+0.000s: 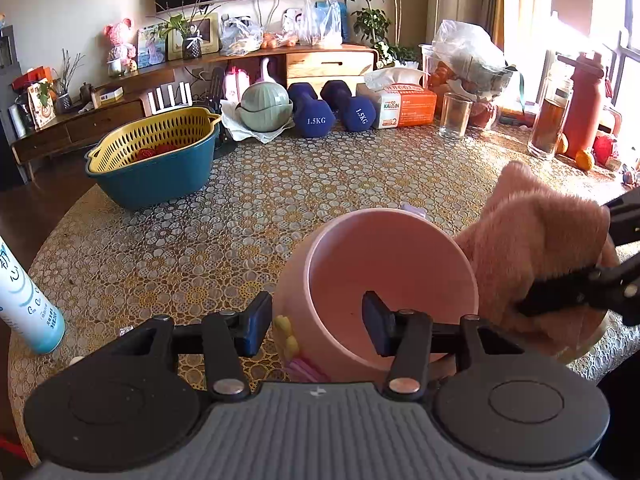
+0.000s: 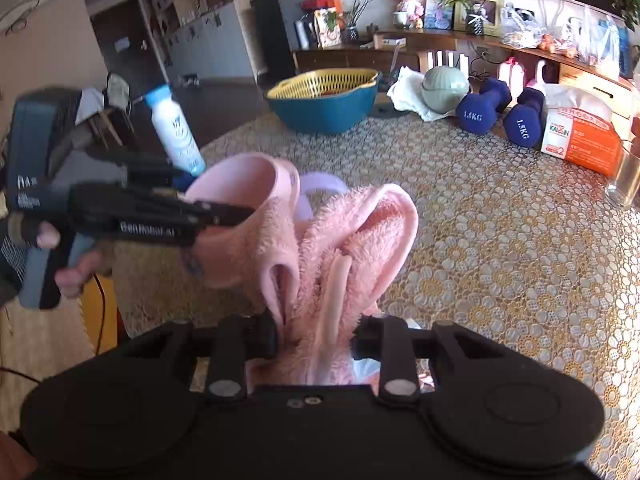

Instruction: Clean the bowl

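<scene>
My left gripper (image 1: 316, 314) is shut on the wall of a pink bowl (image 1: 384, 264), one finger inside and one outside. The bowl is tilted, with its mouth facing the left wrist camera. A fluffy pink cloth (image 2: 340, 240) is bunched between the fingers of my right gripper (image 2: 316, 336), which is shut on it. In the right wrist view the cloth lies against the outer wall of the bowl (image 2: 240, 176), and the left gripper (image 2: 208, 196) reaches in from the left. In the left wrist view the cloth (image 1: 532, 232) and the right gripper (image 1: 568, 256) sit just right of the bowl's rim.
A blue basin with a yellow strainer (image 1: 156, 160) stands at the back left of the round lace-covered table (image 1: 200, 248). A white spray bottle (image 1: 28, 304) is near the left edge. Two blue dumbbells (image 1: 316, 112), a tissue pack (image 1: 404, 104), a glass (image 1: 454, 116) and bottles (image 1: 552, 120) line the far side.
</scene>
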`<control>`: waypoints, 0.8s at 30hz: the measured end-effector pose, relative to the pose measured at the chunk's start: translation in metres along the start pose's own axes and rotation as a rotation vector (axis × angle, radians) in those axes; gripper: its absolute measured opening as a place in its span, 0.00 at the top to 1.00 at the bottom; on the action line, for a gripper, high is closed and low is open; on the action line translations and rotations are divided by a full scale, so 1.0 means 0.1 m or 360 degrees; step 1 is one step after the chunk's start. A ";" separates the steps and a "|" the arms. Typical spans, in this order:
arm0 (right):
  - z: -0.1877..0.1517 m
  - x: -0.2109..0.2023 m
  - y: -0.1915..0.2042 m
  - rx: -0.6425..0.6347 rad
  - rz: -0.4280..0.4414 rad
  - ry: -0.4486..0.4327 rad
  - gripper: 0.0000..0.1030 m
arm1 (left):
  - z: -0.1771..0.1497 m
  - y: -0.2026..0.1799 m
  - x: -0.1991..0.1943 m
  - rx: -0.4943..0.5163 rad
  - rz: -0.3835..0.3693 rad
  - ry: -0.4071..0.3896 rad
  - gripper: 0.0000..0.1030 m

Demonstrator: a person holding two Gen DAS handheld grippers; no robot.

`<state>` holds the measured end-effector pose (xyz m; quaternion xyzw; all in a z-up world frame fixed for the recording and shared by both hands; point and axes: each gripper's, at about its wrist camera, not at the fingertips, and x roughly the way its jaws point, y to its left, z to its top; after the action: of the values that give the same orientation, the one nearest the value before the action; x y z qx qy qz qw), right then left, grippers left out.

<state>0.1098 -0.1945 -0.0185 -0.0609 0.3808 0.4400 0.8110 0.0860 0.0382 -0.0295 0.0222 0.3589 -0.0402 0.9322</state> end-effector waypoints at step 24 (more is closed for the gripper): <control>-0.16 0.33 0.00 0.0070 -0.0002 0.0068 0.72 | 0.00 -0.11 -0.01 0.0064 0.0048 0.0007 0.52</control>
<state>0.1117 -0.1798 -0.0518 -0.0526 0.4076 0.4296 0.8040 0.0838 0.0273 -0.0289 0.0463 0.3598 -0.0334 0.9313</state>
